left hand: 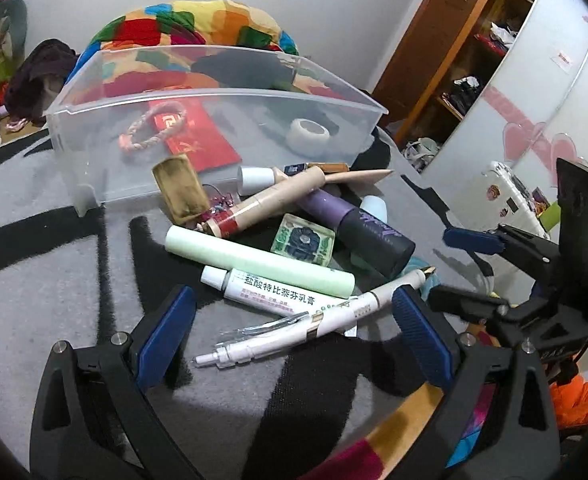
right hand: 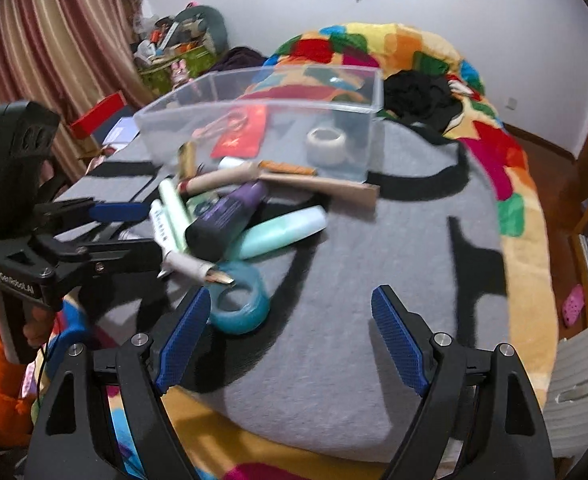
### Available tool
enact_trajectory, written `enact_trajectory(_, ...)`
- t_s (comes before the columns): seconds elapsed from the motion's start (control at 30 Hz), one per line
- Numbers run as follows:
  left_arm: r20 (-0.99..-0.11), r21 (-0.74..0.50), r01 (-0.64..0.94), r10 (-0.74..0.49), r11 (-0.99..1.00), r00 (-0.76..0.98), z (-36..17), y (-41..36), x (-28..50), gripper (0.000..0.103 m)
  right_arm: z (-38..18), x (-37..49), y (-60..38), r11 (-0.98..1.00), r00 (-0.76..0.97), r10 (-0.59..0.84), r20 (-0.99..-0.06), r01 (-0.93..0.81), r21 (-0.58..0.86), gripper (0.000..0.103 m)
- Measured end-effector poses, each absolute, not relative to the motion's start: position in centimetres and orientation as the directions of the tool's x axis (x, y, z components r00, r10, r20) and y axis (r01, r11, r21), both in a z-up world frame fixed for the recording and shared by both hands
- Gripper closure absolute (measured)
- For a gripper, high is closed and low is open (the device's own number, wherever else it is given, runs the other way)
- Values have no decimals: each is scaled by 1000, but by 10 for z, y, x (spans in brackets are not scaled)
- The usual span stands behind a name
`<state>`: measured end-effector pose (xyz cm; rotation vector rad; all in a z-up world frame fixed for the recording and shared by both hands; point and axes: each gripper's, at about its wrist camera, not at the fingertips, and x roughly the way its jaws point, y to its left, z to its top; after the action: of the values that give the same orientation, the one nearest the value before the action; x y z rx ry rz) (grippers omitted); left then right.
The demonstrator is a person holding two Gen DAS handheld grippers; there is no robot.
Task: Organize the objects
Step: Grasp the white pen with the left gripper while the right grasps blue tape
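Bed [right hand: 374, 248]: covered with a grey blanket with black pattern; a multicoloured patchwork quilt [right hand: 374, 46] is bunched at the far end and runs along the right edge.

Clear plastic bin [left hand: 214, 96]: stands upright on the grey blanket, beyond the pile of loose items. Inside, seen through the near wall: a red booklet [left hand: 202, 136], a braided cord bracelet [left hand: 150, 132] lying partly on it, and a roll of clear tape [left hand: 308, 134] towards the right side.

Left gripper [left hand: 290, 332]: jaws wide, nothing pressed between the blue pads. It hangs low over the near edge of the pile, with the white pen [left hand: 294, 328] and the white ointment tube [left hand: 270, 292] lying between the two fingers, pads not touching either.

Right gripper [right hand: 290, 336]: jaws moderately wide and empty, over bare blanket. Its left pad sits just beside the teal tape roll [right hand: 240, 304]; contact cannot be told.

Pile, just in front of the bin, items overlapping:
- pale green tube [left hand: 258, 260], lying across, beside the ointment tube
- dark purple bottle [left hand: 358, 228], on its side
- mint green bottle [right hand: 282, 232], right of the purple one
- beige cardboard tube [left hand: 274, 196], propped over the others
- small square green-and-white packet [left hand: 302, 240], between green tube and purple bottle
- tan pouch [left hand: 180, 188], leaning against the bin's near wall
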<state>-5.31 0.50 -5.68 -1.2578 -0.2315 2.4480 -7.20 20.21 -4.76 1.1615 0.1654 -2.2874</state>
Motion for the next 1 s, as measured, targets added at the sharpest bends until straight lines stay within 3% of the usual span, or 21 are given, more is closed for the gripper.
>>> enact_trajectory(0.07, -744, -309, -268, 407, -913, -530, -56, 6, -50, 4, -51, -71, 199, -825, -458, -446, -769, 543, 154, 23)
enact_trajectory(0.27, -749, -279, -307, 407, -910, -522, -54, 10, -37, 27, -54, -73, 191, -826, -458, -440, -773, 545, 147, 24)
enact_trajectory(0.7, -747, -183, -346, 359, -920, -560, -42, 18, -2, 84, -56, -67, 182, -794, -429, -473, -769, 586, 162, 65)
enact_trajectory(1.0, -770, -152, -411, 368, -899, -521, -47, 37, -10, 83, -55, -67, 184, -802, -415, -471, -779, 569, 182, 66)
